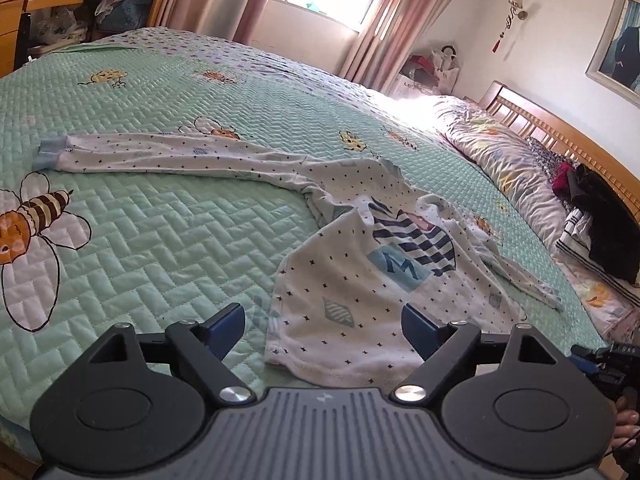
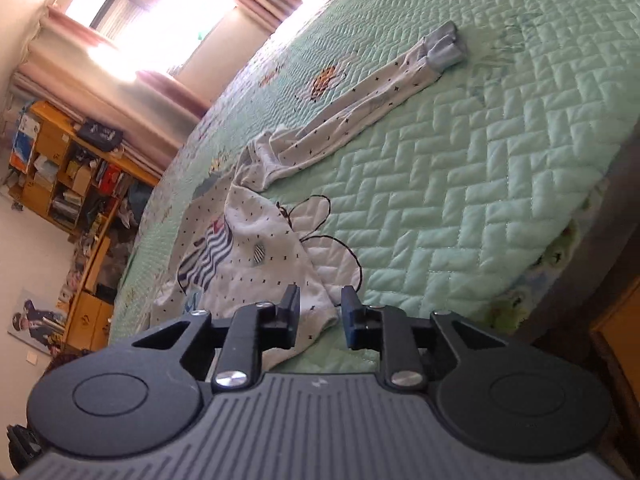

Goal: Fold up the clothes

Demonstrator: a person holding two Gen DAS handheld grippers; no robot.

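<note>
Across a mint-green quilted bedspread (image 1: 168,240) printed with cartoon bees, a child's white long-sleeved top (image 1: 360,280) is lying crumpled near the bed's near edge, its star-dotted fabric bunching around a navy-striped print with a blue letter patch. One sleeve (image 1: 160,152) is stretching flat toward the left in the left wrist view, doubled on itself and ending in pale blue cuffs (image 1: 50,154). The other sleeve is trailing off rumpled to the right.

A folded floral quilt (image 1: 500,148) and a heap of dark clothes (image 1: 600,216) are sitting along the wooden headboard (image 1: 560,128), well apart from the top. Pink curtains (image 1: 384,20) are framing a bright window, and cluttered wooden shelves (image 2: 64,168) are lining the far wall.

Left gripper (image 1: 323,330) is hovering over the hem with its jaws standing wide, nothing between the pads. Right gripper (image 2: 320,312) is pointing at a corner of the hem with its jaws narrow; the cloth is lying in the gap, and the pads are not pressing on it. A person's hand (image 1: 628,428) is showing at the lower right edge of the left wrist view.
</note>
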